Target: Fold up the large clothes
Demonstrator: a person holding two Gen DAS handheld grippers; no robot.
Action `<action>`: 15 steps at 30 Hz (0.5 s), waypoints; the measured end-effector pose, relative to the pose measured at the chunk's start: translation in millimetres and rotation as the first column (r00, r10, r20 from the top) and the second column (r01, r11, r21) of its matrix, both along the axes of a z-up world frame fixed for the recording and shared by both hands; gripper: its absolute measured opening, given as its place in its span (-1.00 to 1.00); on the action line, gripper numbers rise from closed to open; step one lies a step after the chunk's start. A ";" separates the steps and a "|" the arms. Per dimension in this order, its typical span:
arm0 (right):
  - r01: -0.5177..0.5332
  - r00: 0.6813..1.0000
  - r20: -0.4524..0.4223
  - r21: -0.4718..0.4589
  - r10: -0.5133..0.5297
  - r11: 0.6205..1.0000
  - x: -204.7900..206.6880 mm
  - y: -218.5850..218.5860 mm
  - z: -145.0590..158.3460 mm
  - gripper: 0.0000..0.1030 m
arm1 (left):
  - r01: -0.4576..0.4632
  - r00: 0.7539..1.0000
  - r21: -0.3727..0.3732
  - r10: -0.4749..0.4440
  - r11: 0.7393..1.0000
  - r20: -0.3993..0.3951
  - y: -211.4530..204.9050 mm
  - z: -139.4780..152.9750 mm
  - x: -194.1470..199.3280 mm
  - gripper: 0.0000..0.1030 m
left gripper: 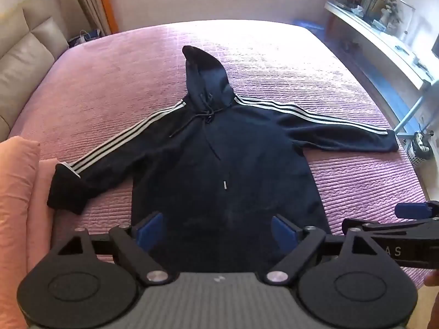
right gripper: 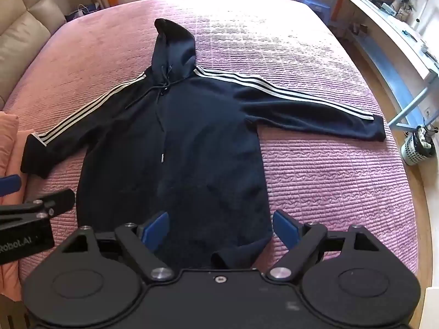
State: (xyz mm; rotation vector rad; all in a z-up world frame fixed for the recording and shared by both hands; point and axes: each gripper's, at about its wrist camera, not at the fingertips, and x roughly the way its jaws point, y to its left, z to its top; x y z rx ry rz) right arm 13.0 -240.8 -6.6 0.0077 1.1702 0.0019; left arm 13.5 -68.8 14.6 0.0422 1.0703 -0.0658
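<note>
The dark hoodie [left gripper: 219, 164] lies flat and face up on the pink bed [left gripper: 343, 87], both sleeves spread wide and the hood pointing away, probably so that the folds can start clean. The left gripper [left gripper: 216, 231] and the right gripper [right gripper: 219, 227] hover above its hem, both with jaws apart and holding nothing; no fold looks begun yet.

We count one dark hoodie [left gripper: 219, 164] with two sleeves, each bearing three white stripes, one hood [left gripper: 205, 76], two drawcords, one bed [left gripper: 356, 178], one white basket [right gripper: 417, 150], and two claws: left claw [left gripper: 216, 230], right claw [right gripper: 219, 227].
</note>
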 end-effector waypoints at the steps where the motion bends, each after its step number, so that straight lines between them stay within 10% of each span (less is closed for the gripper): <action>1: -0.002 1.000 -0.002 0.003 0.002 1.000 2.6 -4.0 -1.1 0.91 | -0.004 1.000 -0.005 0.004 1.000 -0.009 -4.9 -0.5 2.6 0.70; 15: -0.018 0.998 -0.062 0.044 0.021 0.999 31.2 -36.6 -19.5 0.91 | -0.068 0.995 -0.028 0.066 0.997 -0.072 -34.3 -11.8 19.2 0.72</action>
